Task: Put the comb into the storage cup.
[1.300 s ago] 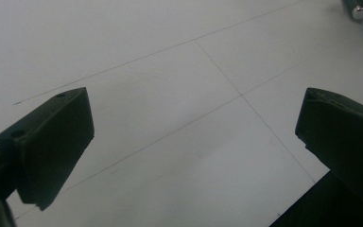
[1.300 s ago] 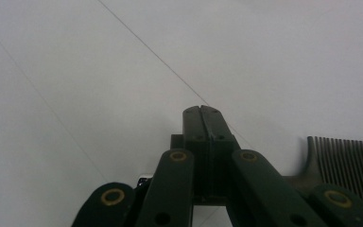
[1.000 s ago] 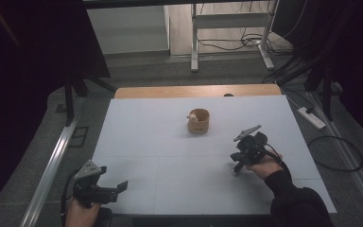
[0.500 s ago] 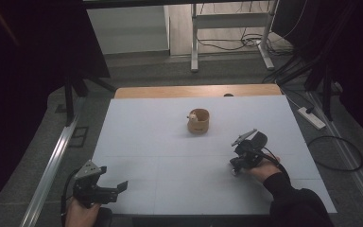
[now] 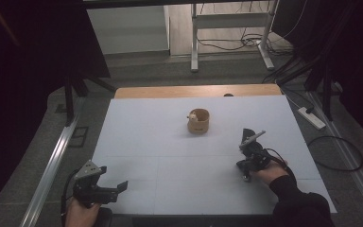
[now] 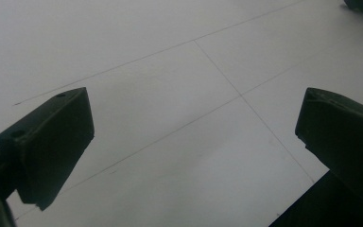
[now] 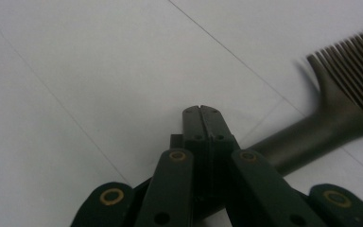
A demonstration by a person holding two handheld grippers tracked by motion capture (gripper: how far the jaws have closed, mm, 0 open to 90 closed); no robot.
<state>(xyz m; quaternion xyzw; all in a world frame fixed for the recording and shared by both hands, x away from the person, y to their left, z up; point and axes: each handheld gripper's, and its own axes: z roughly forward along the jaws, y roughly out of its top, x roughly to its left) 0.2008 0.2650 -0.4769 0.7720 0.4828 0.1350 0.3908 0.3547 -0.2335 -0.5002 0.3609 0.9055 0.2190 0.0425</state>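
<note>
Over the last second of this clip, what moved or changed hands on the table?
The right gripper, jaws shut on a dark comb, slid slightly toward the person's edge of the table; its grip did not change. The left gripper stayed at the near left edge with jaws open and nothing between them. The small wooden cup kept its spot mid-table.

Black left gripper (image 5: 105, 188) at lower left of the high view, topped by a grey three-cornered plate (image 5: 88, 169). Blocky matt black pads (image 6: 52, 142) with small screw holes. Black right gripper (image 7: 202, 113) with linked bars, brass-ringed pivots (image 7: 111, 196) low in its own view. Black cable (image 5: 276, 153) looping behind. Dark sleeve (image 5: 298, 203) at lower right.
</note>
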